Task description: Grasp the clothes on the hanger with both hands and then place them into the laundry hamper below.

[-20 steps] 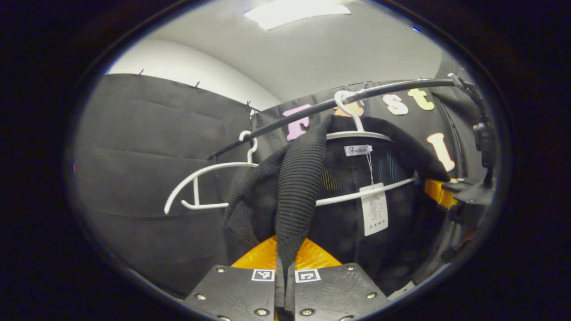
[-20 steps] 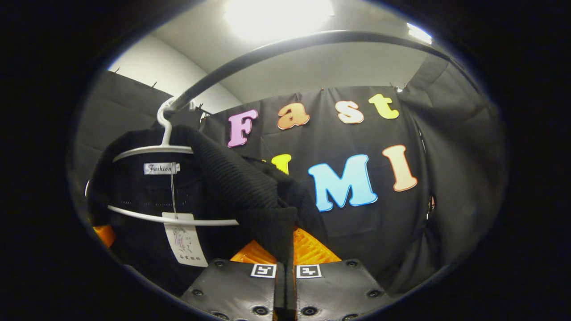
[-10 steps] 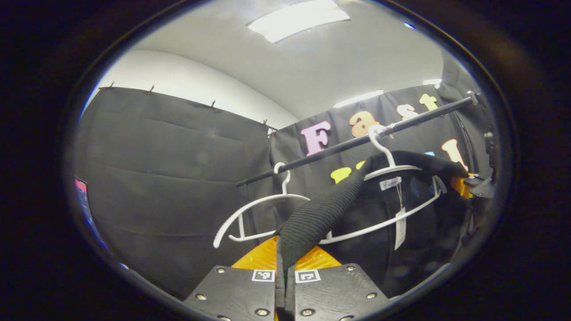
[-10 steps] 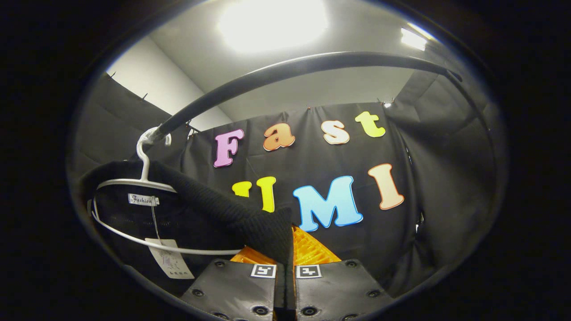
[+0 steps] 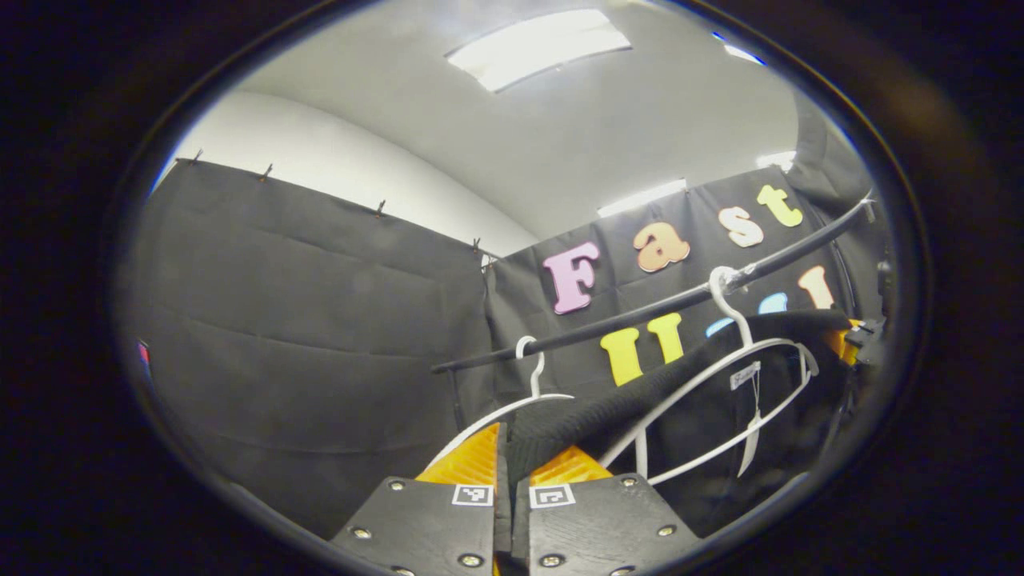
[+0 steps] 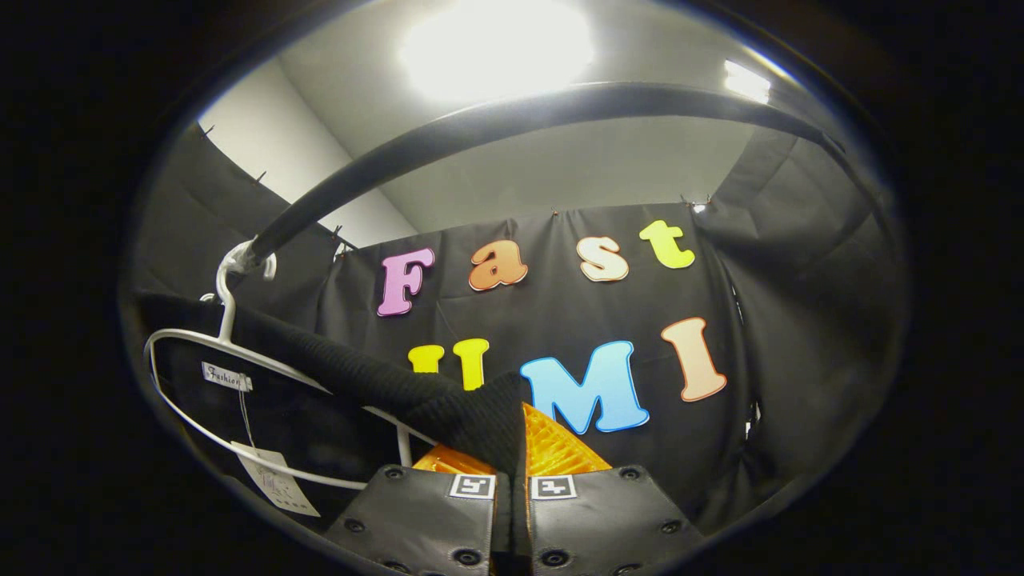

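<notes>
The black garment (image 5: 640, 396) had slid farther off its white hanger (image 5: 744, 376). Both the left gripper (image 5: 506, 460) and right gripper (image 6: 516, 448) pinched its knit edge, stretched taut between them.

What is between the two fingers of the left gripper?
In the left gripper view, a fold of the black ribbed knit garment sits pinched in the left gripper, pulled off the white plastic hanger.

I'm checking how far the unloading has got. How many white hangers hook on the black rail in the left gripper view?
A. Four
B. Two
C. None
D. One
B: two hang there, a bare white hanger and, beside it, the white hanger that carries the black garment, both hooked on the black rail. The left gripper pinches an edge of that garment.
</notes>
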